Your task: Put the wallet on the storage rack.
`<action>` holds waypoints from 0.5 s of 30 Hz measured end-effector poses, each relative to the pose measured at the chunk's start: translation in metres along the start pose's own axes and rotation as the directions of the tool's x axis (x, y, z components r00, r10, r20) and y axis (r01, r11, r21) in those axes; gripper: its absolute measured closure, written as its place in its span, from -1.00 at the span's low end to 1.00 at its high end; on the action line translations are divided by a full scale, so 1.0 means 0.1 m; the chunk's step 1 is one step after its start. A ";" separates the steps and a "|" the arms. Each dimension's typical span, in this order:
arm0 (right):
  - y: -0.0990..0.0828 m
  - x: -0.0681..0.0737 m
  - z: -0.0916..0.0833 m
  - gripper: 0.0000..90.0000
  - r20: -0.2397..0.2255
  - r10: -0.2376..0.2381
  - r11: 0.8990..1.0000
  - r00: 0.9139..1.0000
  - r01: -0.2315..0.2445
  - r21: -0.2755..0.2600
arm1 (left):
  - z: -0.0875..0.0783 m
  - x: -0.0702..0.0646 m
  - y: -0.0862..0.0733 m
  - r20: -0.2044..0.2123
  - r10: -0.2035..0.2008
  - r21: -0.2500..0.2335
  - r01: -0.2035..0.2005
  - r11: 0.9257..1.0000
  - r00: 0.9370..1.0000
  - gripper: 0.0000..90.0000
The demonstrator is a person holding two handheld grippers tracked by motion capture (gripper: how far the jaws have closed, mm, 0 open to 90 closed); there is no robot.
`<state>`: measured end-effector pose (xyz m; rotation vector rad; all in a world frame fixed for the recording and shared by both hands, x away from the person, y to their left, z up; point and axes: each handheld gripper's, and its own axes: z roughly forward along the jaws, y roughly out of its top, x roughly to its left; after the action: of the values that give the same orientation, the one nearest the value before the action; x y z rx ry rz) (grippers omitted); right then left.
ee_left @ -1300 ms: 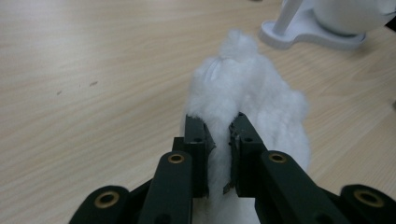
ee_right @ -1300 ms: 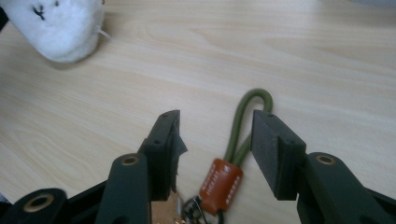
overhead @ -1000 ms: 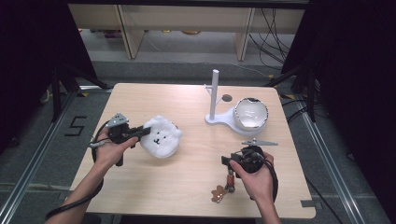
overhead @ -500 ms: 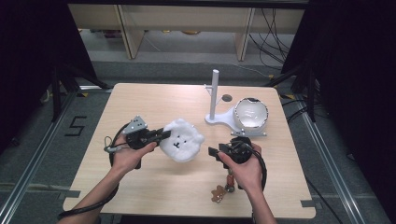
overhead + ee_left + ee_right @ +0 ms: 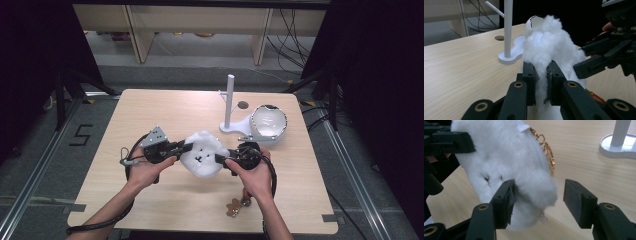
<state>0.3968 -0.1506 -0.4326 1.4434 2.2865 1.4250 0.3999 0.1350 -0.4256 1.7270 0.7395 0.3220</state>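
A white fluffy pouch (image 5: 202,156) with a small face, a zip and a gold ring (image 5: 548,153) hangs just above the table's middle. My left gripper (image 5: 187,147) is shut on its left edge; in the left gripper view the jaws (image 5: 541,75) pinch the fur tight. My right gripper (image 5: 220,159) comes in from the right. Its jaws (image 5: 539,195) have just been opening and now stand wide, with the pouch's lower corner between them. The left pad (image 5: 507,195) brushes the fur and the right pad (image 5: 576,195) is clear of it.
A white stand (image 5: 230,102) with an upright post and a side peg sits at the back right of the table (image 5: 150,110). A round white bowl-like thing (image 5: 269,122) lies beside it. A small brown key charm (image 5: 234,206) rests near the front edge.
The left hand has carried the pouch right toward the table's middle. The right hand has moved left and away from the charm to meet the pouch.
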 end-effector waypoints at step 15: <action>0.01 0.08 -0.10 0.74 0.040 -0.137 0.985 0.990 0.141 -0.102 | -0.03 -0.10 0.03 -0.001 0.044 -0.098 -0.044 0.994 0.999 0.70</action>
<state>0.3877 -0.1508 -0.4229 1.2424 2.2093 1.4454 0.3915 0.1310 -0.4207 1.6529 0.6743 0.3812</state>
